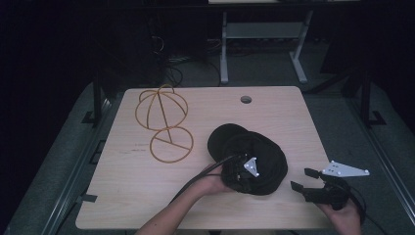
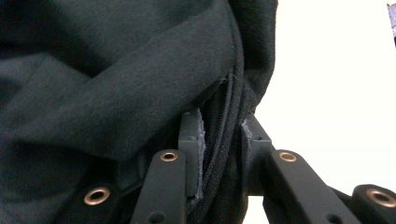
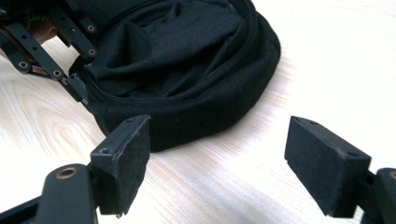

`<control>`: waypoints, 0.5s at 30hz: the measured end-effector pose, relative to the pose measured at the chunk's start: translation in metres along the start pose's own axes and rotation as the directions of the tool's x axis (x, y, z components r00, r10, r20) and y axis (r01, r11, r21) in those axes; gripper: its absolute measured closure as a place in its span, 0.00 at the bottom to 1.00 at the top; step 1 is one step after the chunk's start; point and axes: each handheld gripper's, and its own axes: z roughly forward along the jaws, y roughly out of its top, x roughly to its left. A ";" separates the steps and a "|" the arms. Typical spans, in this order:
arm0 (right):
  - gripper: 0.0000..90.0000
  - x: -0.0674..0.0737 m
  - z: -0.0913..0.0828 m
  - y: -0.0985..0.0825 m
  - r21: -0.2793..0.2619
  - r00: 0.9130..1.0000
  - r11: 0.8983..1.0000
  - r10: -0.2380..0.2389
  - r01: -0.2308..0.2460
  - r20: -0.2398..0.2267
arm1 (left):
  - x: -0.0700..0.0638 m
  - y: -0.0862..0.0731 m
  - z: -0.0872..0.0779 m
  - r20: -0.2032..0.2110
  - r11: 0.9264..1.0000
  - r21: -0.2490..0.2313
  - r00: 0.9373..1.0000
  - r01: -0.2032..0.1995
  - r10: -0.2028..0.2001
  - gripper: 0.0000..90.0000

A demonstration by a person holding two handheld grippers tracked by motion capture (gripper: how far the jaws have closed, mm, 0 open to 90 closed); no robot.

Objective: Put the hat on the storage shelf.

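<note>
A black cap (image 1: pixel 259 147) lies open side up on the wooden table (image 1: pixel 137 196), right of its middle. My left gripper (image 1: pixel 239 174) rests on the cap's near-left edge. In the left gripper view the gripper (image 2: pixel 223 135) is shut on the cap's rim, with the stitched band (image 2: pixel 224 154) pinched between the pads and dark cloth (image 2: pixel 116 79) behind. My right gripper (image 1: pixel 302 179) hovers near the table's front right, a short way right of the cap. Its jaws (image 3: pixel 219 158) stand wide open with bare table between them, and the cap (image 3: pixel 187 70) lies just beyond.
A golden wire hat stand (image 1: pixel 164 115) with a ring base (image 1: pixel 171 144) stands at the back left of the table. A round cable hole (image 1: pixel 246 99) sits near the far edge. Beyond the table are a desk's metal legs (image 1: pixel 224 49) and dark floor.
</note>
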 end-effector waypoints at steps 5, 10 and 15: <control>0.24 -0.002 0.000 -0.001 -0.004 1.000 1.000 0.012 -0.012 -0.002 | -0.003 0.001 -0.002 0.003 1.000 -0.009 1.000 -0.003 0.003 0.87; 0.23 -0.002 -0.002 0.000 -0.012 1.000 1.000 0.018 -0.017 0.006 | -0.006 0.003 -0.007 0.011 0.999 -0.035 1.000 0.000 0.001 0.88; 0.23 -0.001 -0.002 0.001 -0.026 1.000 0.999 0.025 -0.025 0.009 | -0.007 0.003 -0.016 0.023 0.997 -0.073 1.000 -0.017 0.019 0.88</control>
